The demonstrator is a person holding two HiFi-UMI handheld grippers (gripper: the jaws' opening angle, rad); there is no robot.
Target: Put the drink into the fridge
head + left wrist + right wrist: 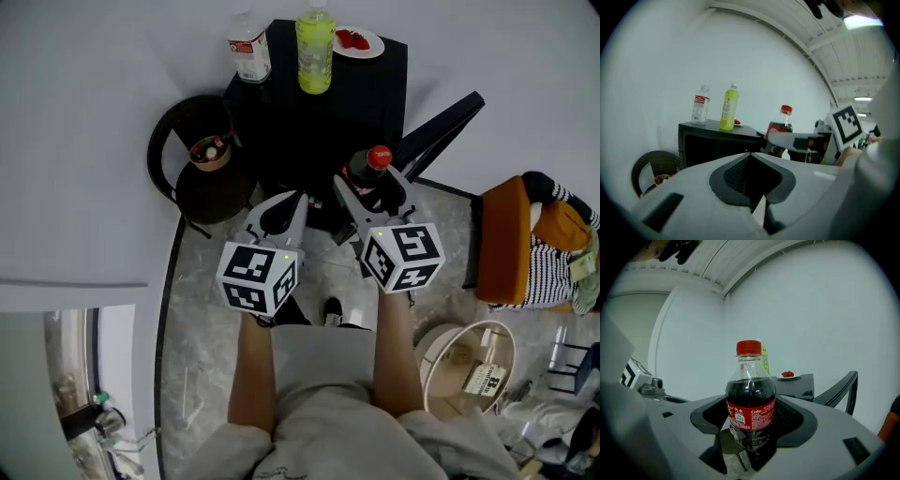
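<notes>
A cola bottle (373,165) with a red cap and red label stands upright between the jaws of my right gripper (370,187), which is shut on it. The right gripper view shows the cola bottle (751,399) held low on its body by the right gripper (750,430). My left gripper (281,204) is beside it on the left, shut and holding nothing; in its own view the left gripper (751,158) has its jaws together. Just beyond both stands the small black fridge (323,112), whose dark front (710,147) also shows in the left gripper view.
On the fridge top stand a clear water bottle (248,47), a yellow-green bottle (315,42) and a plate of strawberries (357,41). A black round chair (192,159) is at the left, a slanted black frame (441,127) at the right, then an orange chair (511,239) and a round bin (469,366).
</notes>
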